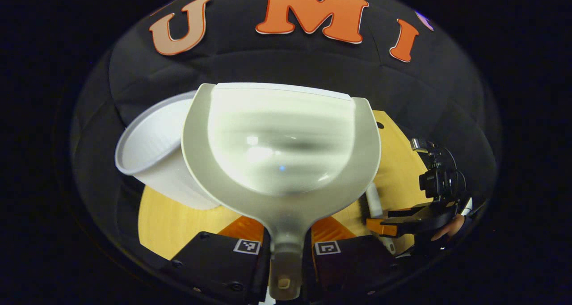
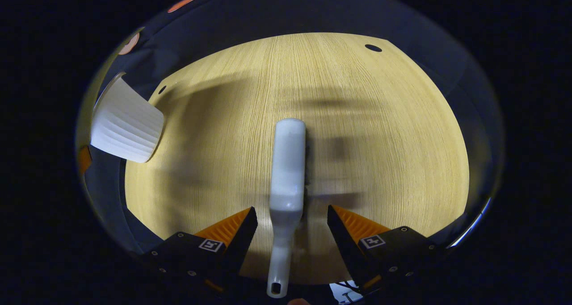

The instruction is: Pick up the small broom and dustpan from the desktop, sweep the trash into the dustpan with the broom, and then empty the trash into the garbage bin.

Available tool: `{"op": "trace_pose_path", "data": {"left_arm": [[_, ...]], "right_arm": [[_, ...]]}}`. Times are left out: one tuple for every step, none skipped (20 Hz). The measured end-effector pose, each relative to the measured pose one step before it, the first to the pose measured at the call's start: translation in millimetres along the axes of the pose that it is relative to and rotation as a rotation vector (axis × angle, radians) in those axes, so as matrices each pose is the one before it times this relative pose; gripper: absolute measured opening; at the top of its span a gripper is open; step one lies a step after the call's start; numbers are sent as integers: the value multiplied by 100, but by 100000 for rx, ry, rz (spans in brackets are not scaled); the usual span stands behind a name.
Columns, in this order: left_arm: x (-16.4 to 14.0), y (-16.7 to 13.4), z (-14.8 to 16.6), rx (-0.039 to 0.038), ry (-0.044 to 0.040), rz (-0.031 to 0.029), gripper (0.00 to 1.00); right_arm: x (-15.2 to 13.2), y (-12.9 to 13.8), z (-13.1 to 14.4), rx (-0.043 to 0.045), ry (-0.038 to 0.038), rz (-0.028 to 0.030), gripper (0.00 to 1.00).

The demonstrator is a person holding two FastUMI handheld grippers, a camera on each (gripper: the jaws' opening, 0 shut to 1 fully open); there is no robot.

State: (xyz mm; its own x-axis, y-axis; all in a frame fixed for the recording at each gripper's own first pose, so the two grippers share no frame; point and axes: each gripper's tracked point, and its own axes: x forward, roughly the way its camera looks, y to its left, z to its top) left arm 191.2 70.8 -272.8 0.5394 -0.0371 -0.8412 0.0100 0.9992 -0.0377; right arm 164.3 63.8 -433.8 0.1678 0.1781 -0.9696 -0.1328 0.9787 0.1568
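- Fingers of the left gripper [image 1: 286, 251] are seen closed on the dustpan [image 1: 281, 148] handle; the pan is held up in front of them, its long axis running straight ahead, mouth away.
- Behind the pan's left edge the white bin [image 1: 149, 155] is seen tilted, just beside it at the desk [image 1: 170, 220] edge, so the left hand is judged the nearer for emptying.
- Fingers of the right gripper [image 2: 292, 227] are seen spread apart, the broom [image 2: 288, 171] lying lengthwise between them on the desk, handle end towards the camera; no pad is seen pressing it.
- No trash can be made out on the desk.
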Motion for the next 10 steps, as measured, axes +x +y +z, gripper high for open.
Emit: {"op": "trace_pose_path", "data": {"left_arm": [[1086, -469, -1198, -249, 3590, -571, 30], [1094, -207, -1170, 110, 4003, -21, 29], [1317, -347, -1132, -142, 3894, 46, 30], [1548, -283, -1164, 616, 2766, 376, 30], [1624, -59, -1052, 39, 3291, 1159, 30], [1399, 23, -1142, -653, 4646, 851, 30], [1456, -391, -1008, -1909, 4241, -351, 30], [1298, -574, -820, -1998, 3502, -951, 30], [1014, -402, -779, -990, 3680, -162, 30], [952, -333, -466, 83, 2182, 285, 30]], "right_arm": [[103, -192, -103, -302, 219, -641, 95], [-97, -100, -45, -274, 318, -343, 95], [-7, -26, 7, -243, 206, -261, 95], [72, 74, -164, -426, -222, 127, 95], [99, -64, 26, -827, -218, -132, 95], [-70, -52, -62, -663, -195, -267, 95], [-39, -83, -81, -200, -144, 75, 95], [25, -41, -199, 55, 0, -115, 95], [62, 20, -148, 65, 229, -152, 95], [-5, -145, -64, 195, 205, -585, 95]]}}
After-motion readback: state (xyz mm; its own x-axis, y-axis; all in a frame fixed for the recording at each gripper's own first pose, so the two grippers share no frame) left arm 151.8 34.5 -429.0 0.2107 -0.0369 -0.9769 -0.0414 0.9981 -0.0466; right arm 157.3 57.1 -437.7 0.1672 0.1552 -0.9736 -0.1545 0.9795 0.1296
